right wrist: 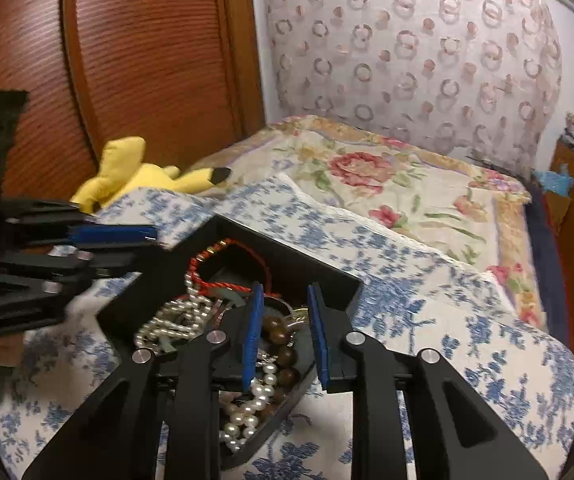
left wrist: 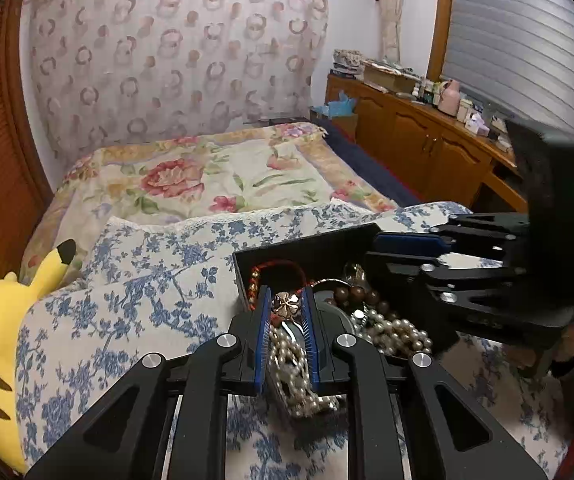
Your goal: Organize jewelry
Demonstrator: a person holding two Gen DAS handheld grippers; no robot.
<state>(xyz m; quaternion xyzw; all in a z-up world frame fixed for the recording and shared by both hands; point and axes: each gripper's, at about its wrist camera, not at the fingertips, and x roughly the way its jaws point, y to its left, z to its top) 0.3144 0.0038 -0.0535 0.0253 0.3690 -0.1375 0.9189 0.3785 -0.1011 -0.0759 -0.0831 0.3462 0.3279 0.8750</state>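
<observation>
While our left gripper (left wrist: 286, 312) pinches a flower brooch (left wrist: 285, 304) over the black tray (left wrist: 307, 246), our right gripper (right wrist: 285, 322) hangs spread above brown beads (right wrist: 283, 340). The tray sits near the pillow's (left wrist: 135, 280) front edge.

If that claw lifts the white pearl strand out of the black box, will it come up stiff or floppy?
Probably floppy: the white pearl strand lies in loose coils inside the open black box. It may snag, since it is tangled with the brown wooden beads. The smooth round pearls could slip between the pads.
</observation>
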